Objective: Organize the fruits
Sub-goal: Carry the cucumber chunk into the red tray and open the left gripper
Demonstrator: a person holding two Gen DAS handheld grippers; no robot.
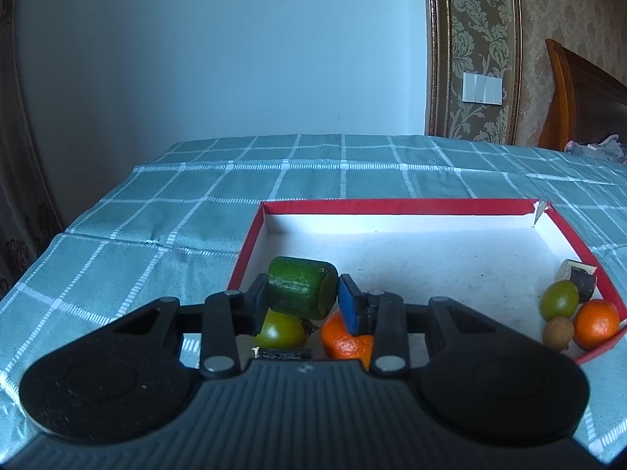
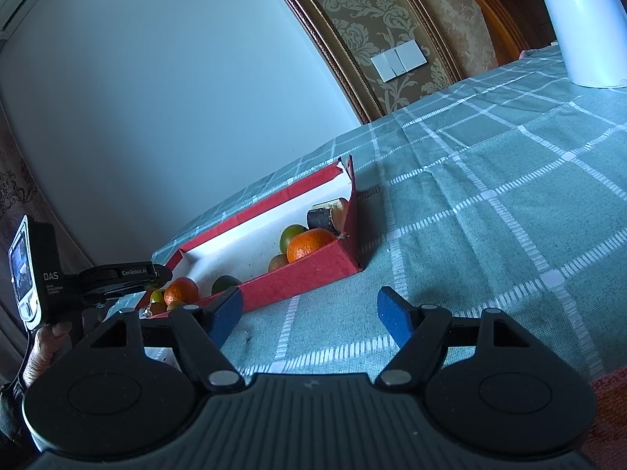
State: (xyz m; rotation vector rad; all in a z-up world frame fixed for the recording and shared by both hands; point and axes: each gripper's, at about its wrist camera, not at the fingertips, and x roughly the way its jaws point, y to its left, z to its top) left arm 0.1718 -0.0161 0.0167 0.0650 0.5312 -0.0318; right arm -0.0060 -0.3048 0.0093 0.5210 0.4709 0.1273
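Low in the centre of the left wrist view, the left gripper [image 1: 299, 299] is clamped on a green chunk [image 1: 301, 293], a short cylinder of cucumber-like fruit. Its long axis lies across the frame, running from one finger toward the other, with the cut end facing the blue pad [image 1: 350, 309] on the right. The chunk is lifted above the lower left corner of the red box [image 1: 399, 206], and a green fruit [image 1: 280, 331] and an orange [image 1: 345, 338] lie directly under it on the white floor. At the lower right of the same view sits a second cluster: another green fruit [image 1: 559, 299], another orange [image 1: 596, 324], a small brown fruit [image 1: 558, 333] and a dark piece [image 1: 582, 281], all near the right wall.

Lower centre of the right wrist view, the right gripper [image 2: 309, 315] has its fingers well apart and holds nothing; it hovers over the checked cloth [image 2: 490, 211], outside the box's near wall.

So the left hand is the one placed to act. The release likely turns on where the chunk sits relative to the fruit beneath: dropped straight down it would land on them and, being round, could roll along the floor. Bare white floor lies further up and to the right in the frame, between the two clusters.
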